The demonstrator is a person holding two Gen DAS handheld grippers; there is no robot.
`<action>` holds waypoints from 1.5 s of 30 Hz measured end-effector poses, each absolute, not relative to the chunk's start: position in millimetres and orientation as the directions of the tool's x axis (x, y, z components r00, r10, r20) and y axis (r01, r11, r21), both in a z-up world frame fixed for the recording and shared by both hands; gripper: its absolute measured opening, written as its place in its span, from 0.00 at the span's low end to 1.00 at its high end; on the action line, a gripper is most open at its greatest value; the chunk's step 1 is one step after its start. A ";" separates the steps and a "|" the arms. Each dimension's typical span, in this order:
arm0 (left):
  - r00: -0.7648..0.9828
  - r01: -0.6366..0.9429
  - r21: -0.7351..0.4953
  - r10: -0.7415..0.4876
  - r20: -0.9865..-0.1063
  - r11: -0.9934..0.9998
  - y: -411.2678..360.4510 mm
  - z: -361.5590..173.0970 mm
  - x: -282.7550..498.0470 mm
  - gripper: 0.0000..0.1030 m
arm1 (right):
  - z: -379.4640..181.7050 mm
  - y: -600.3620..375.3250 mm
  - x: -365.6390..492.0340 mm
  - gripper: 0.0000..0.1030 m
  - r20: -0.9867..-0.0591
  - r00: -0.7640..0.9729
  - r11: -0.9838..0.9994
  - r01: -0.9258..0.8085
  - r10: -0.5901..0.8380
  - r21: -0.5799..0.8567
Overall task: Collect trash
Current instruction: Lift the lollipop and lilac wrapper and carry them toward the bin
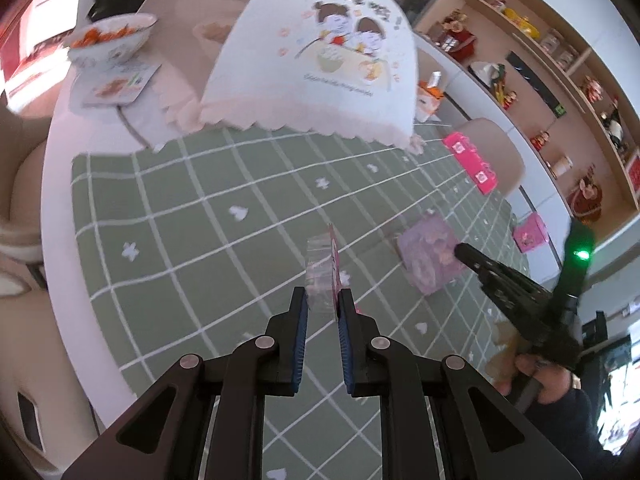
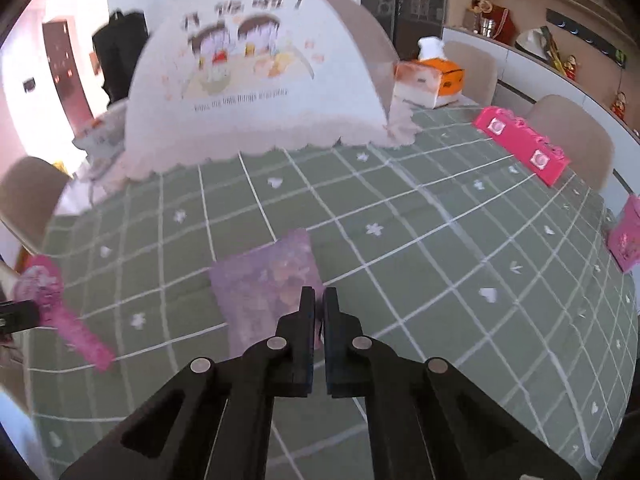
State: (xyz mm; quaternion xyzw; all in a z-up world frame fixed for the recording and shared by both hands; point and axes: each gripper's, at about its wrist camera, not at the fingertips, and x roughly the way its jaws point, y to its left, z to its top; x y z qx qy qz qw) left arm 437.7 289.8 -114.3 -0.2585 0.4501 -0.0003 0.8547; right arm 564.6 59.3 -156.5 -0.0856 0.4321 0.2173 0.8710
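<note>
My left gripper point(image 1: 322, 300) is shut on a clear plastic wrapper with a pink edge point(image 1: 322, 270), held upright above the green checked tablecloth point(image 1: 192, 216). The same wrapper shows at the left edge of the right wrist view point(image 2: 52, 304). My right gripper point(image 2: 319, 300) is shut on the near edge of a pale purple wrapper point(image 2: 268, 280) that lies on the cloth. In the left wrist view the right gripper point(image 1: 464, 252) touches that purple wrapper point(image 1: 428, 256).
A white dome food cover point(image 2: 256, 76) stands at the back of the table. An orange tissue box point(image 2: 432, 76), a long pink box point(image 2: 520, 144) and a smaller pink box point(image 2: 628, 236) sit to the right. A bowl of food point(image 1: 110, 40) is far left.
</note>
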 end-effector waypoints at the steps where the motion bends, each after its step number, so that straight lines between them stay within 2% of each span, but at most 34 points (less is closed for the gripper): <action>1: 0.599 -0.220 -0.440 -0.236 -0.766 0.871 287.3 -110.9 439.9 0.15 | -147.7 52.2 560.3 0.03 -0.784 0.532 0.891 -0.450 0.321 0.060; 7: 0.633 -0.136 -0.444 -0.267 -0.727 0.886 265.0 -80.6 448.9 0.15 | -102.7 20.6 539.2 0.03 -0.745 0.560 0.899 -0.421 0.363 0.122; 10: 0.640 -0.113 -0.455 -0.285 -0.713 0.883 258.8 -71.6 449.1 0.15 | -97.3 6.9 536.4 0.04 -0.752 0.533 0.899 -0.399 0.388 0.181; 12: 0.642 -0.104 -0.460 -0.293 -0.708 0.882 258.1 -68.8 447.0 0.15 | -109.8 -1.5 536.9 0.14 -0.765 0.473 0.884 -0.383 0.437 0.269; 13: 0.642 -0.105 -0.459 -0.292 -0.709 0.882 258.9 -69.1 445.7 0.15 | -117.3 -2.7 535.8 0.29 -0.766 0.464 0.882 -0.377 0.444 0.283; 14: 0.639 -0.109 -0.459 -0.292 -0.712 0.882 260.0 -70.3 444.8 0.15 | -125.1 -2.7 535.4 0.34 -0.766 0.463 0.882 -0.372 0.446 0.288; 20: 0.613 -0.171 -0.449 -0.262 -0.745 0.877 276.6 -87.5 433.9 0.15 | -179.8 -2.4 553.1 0.34 -0.771 0.396 0.865 -0.292 0.498 0.409; 24: 0.599 -0.210 -0.436 -0.237 -0.765 0.875 287.7 -96.8 428.0 0.15 | -197.7 3.7 564.4 0.34 -0.777 0.395 0.870 -0.281 0.490 0.406; 27: 0.600 -0.231 -0.426 -0.217 -0.770 0.875 295.5 -98.7 426.3 0.15 | -199.8 13.4 570.9 0.26 -0.773 0.413 0.873 -0.310 0.481 0.377; 28: 0.601 -0.237 -0.426 -0.212 -0.770 0.873 297.4 -98.4 426.0 0.15 | -201.0 20.6 572.6 0.12 -0.784 0.406 0.876 -0.329 0.469 0.353; 29: 0.602 -0.238 -0.426 -0.211 -0.770 0.873 298.3 -97.9 425.9 0.15 | -201.4 26.9 572.5 0.06 -0.792 0.404 0.878 -0.347 0.457 0.330; 36: 0.632 -0.188 -0.431 -0.227 -0.741 0.883 289.3 -77.3 425.9 0.15 | -150.6 38.4 548.6 0.02 -0.739 0.476 0.859 -0.429 0.478 0.279; 45: 0.668 -0.016 -0.450 -0.325 -0.669 0.893 237.9 -27.7 432.5 0.15 | -38.3 -11.6 502.6 0.02 -0.669 0.622 0.894 -0.422 0.407 0.151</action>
